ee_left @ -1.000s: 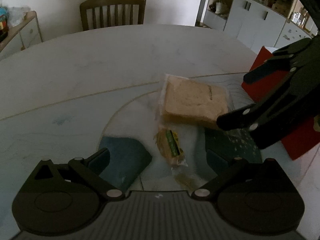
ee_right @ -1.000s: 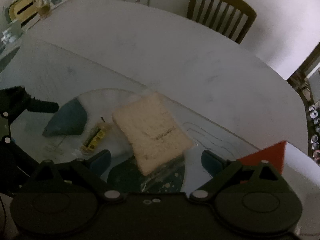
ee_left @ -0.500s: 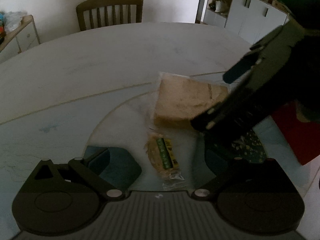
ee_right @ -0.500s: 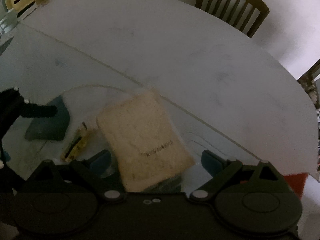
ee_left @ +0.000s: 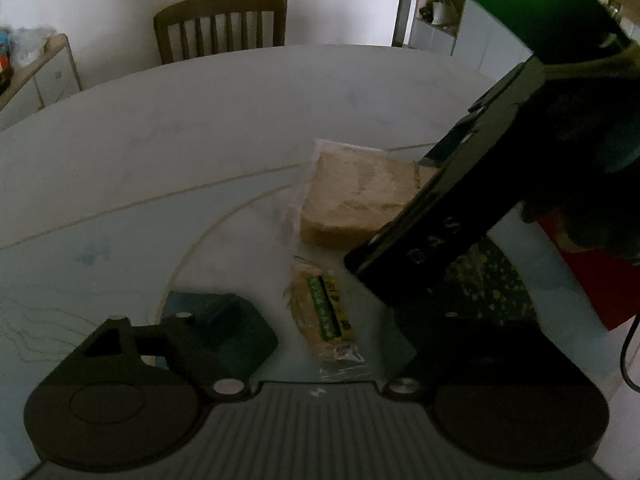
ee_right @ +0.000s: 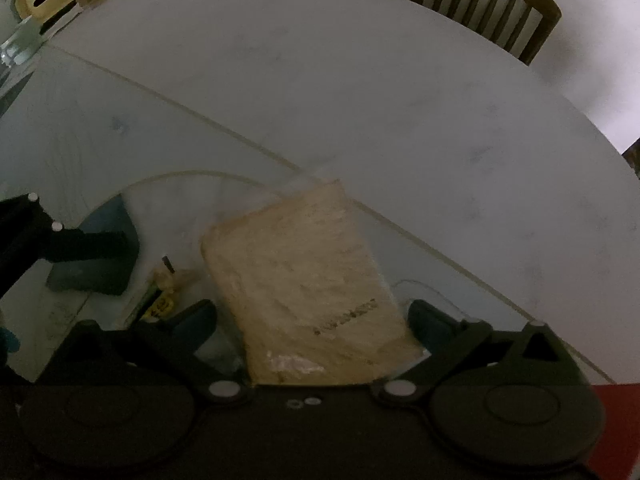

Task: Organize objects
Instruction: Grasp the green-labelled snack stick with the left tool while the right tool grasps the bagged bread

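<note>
Bagged bread (ee_right: 308, 288) lay flat on the tabletop (ee_right: 360, 100), inside the wide-spread teal fingers (ee_right: 430, 318) of the right gripper (ee_right: 312, 320), which flanked its near end without visibly pressing it. It looked light and soft under a thin, slippery clear wrap, so a gentle pinch across the two long sides would likely suit it best; a hard squeeze would probably crush the slices. The left gripper (ee_left: 320, 320) hovered open and empty over a small snack packet (ee_left: 324, 312) just beside the loaf's near edge. In the left wrist view, the right gripper's dark body hid the loaf's far right corner and the left gripper's own right finger. The date print on the wrap was too blurred to read. A red box (ee_left: 592, 280) sat partly cut off at the edge, and a wooden chair (ee_left: 220, 24) stood beyond the tabletop.
</note>
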Motion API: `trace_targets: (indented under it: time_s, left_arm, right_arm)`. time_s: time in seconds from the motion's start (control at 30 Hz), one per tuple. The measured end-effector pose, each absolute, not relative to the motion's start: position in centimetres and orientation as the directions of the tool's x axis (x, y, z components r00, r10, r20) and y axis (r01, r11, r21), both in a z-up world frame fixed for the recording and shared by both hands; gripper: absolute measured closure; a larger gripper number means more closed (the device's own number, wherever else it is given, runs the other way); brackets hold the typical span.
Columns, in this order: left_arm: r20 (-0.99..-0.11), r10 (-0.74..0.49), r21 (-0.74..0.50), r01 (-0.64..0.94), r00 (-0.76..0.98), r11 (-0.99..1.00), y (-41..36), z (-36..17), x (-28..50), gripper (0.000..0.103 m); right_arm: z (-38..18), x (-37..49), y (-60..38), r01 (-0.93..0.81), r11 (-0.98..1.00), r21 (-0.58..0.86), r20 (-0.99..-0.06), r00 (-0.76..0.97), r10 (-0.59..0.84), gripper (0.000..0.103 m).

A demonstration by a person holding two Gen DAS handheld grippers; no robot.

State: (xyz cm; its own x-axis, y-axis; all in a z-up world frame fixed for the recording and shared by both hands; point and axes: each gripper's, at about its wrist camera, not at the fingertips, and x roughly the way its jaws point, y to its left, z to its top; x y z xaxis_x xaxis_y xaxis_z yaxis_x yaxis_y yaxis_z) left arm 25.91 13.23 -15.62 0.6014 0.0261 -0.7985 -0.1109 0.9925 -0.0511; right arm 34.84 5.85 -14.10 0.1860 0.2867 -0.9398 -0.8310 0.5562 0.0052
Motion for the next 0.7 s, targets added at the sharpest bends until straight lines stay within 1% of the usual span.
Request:
trace_targets:
  time_s: [0.1,0.17,0.2,0.27,0.33,0.37,0.4,0.43,0.57,0.7]
  left_arm:
    - [-0.798,0.023,-0.053,-0.109,0.602,0.993,13.2,-15.4,25.9,0.030]
    - [-0.797,0.024,-0.048,-0.104,0.604,0.993,13.1,-15.2,25.8,0.043]
    - [-0.796,0.026,-0.043,-0.100,0.604,0.994,13.0,-15.1,25.7,0.047]
    - [-0.796,0.028,-0.034,-0.090,0.604,0.995,12.9,-15.0,25.7,0.057]
    - [-0.798,0.034,-0.021,-0.084,0.602,0.996,12.6,-14.8,25.7,0.060]
    - [-0.798,0.037,-0.016,-0.082,0.601,0.996,12.5,-14.7,25.7,0.062]
    - [-0.799,0.042,-0.010,-0.083,0.600,0.996,12.5,-14.6,25.7,0.065]
    - [-0.799,0.047,-0.006,-0.085,0.600,0.996,12.5,-14.6,25.8,0.070]
    - [-0.804,0.045,-0.019,-0.101,0.593,0.995,12.8,-14.2,26.0,0.079]
    - [-0.811,0.022,-0.056,-0.115,0.585,0.992,13.4,-13.7,26.0,0.082]
  right_arm:
    - [-14.1,34.9,5.9,-0.819,0.573,0.013,-0.932,0.197,0.303,0.000]
    - [-14.2,34.9,5.9,-0.814,0.581,0.015,-0.930,0.202,0.306,0.000]
    - [-14.2,34.8,5.9,-0.811,0.585,0.017,-0.930,0.202,0.308,0.001]
    - [-14.1,34.7,5.7,-0.806,0.592,0.016,-0.928,0.208,0.309,0.004]
    - [-14.0,34.6,5.3,-0.794,0.607,0.019,-0.927,0.214,0.308,0.008]
    - [-13.7,34.7,5.2,-0.782,0.623,0.027,-0.926,0.214,0.310,0.012]
    - [-13.6,34.9,5.1,-0.769,0.638,0.038,-0.926,0.214,0.312,0.016]
    - [-13.4,35.0,4.7,-0.751,0.658,0.058,-0.925,0.208,0.318,0.017]
    - [-13.1,34.2,3.7,-0.706,0.705,0.066,-0.926,0.221,0.307,0.020]
    - [-12.7,32.5,2.4,-0.654,0.752,0.086,-0.928,0.222,0.299,0.022]
